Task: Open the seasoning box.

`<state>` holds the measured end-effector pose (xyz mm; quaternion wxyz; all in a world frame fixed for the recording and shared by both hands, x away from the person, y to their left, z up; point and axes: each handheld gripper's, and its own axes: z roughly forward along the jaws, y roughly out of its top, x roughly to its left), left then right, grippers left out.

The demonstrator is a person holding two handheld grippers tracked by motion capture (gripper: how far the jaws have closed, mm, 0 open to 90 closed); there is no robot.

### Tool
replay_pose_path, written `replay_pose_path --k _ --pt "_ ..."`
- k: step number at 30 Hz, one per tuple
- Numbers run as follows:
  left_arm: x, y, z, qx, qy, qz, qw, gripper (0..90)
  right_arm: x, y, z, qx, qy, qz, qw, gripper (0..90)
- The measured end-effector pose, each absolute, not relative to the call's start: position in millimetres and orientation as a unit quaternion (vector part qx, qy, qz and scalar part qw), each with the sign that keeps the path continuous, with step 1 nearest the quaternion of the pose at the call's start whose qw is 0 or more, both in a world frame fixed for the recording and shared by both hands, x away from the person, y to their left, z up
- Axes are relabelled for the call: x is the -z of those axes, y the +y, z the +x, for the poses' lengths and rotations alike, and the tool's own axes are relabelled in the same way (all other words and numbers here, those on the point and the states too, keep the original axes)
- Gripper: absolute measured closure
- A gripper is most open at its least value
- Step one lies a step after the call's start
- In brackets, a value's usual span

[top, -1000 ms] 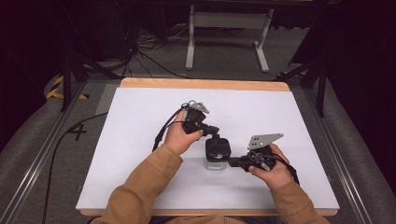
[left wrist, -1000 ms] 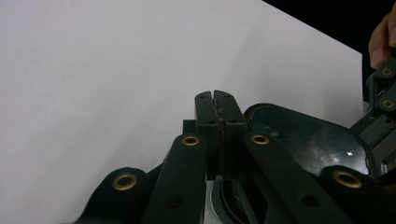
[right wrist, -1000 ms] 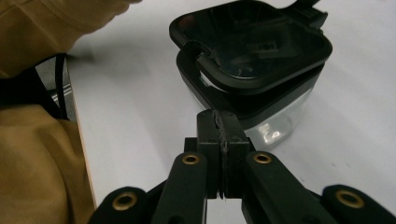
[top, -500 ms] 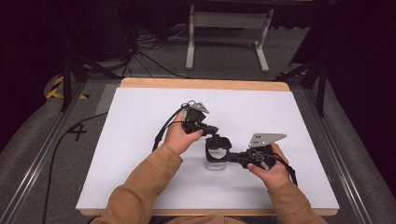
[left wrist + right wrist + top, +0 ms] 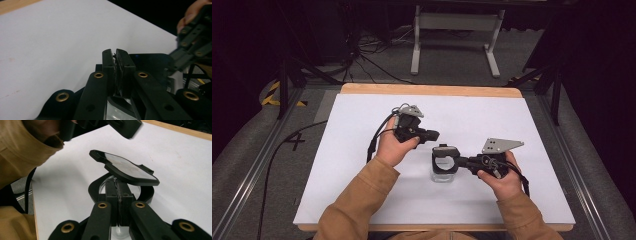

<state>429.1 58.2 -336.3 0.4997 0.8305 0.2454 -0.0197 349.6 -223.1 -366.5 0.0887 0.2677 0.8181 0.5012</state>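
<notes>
**Lid up, left gripper backs off the jar**

Your left gripper (image 5: 434,135) has pulled up and to the far left of the jar since a second ago. Its jaws have just been opening to a thin slit, with nothing between them in the left gripper view. Your right gripper (image 5: 457,161) is closed tight on the rim of the clear jar (image 5: 442,174), which stands near the middle of the white table (image 5: 362,200), just left of your right hand. In the right gripper view the black lid (image 5: 130,168) stands tilted above the jar's mouth, no longer seated. That suggests the opening step is done and the mouth is clear to reach. Bare table lies on every side of the jar. The wooden far edge (image 5: 427,90) and both side edges are well apart from the jar, so the left gripper has free room to swing back.
</notes>
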Motion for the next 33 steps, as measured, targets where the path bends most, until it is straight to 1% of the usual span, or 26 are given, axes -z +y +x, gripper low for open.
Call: replay_pose_path --k 2,4,9,11,14,16,19,23,33 --pt "329.5 66.4 418.6 0.023 0.243 0.828 0.504 87.1 365.0 -222.3 351.2 -0.504 0.817 0.266 0.09 90.0" --pt "325.4 72.0 408.4 0.041 0.228 0.833 0.502 85.6 362.7 -222.2 353.4 -0.51 0.814 0.264 0.087 90.0" --pt "322.5 75.5 390.0 0.061 0.196 0.849 0.487 86.0 358.3 -220.5 357.1 -0.519 0.81 0.259 0.085 90.0" --pt "322.8 74.1 383.1 0.084 0.185 0.847 0.492 85.6 356.2 -219.1 358.8 -0.521 0.809 0.259 0.082 90.0" --pt "325.8 69.0 376.7 0.112 0.155 0.843 0.503 82.3 355.1 -218.0 363.0 -0.526 0.807 0.256 0.081 90.0" --pt "330.7 64.8 374.5 0.105 0.149 0.845 0.502 82.5 354.1 -217.4 365.5 -0.531 0.804 0.257 0.075 90.0" --pt "342.3 57.0 370.9 0.076 0.154 0.853 0.493 85.8 353.0 -216.8 368.4 -0.533 0.803 0.254 0.077 90.0" --pt "355.9 47.3 365.9 0.033 0.167 0.857 0.487 87.3 350.3 -216.2 371.2 -0.537 0.801 0.254 0.077 90.0" --pt "372.5 41.3 364.2 0.006 0.205 0.845 0.495 87.4 348.2 -216.4 377.9 -0.541 0.796 0.256 0.089 90.0"
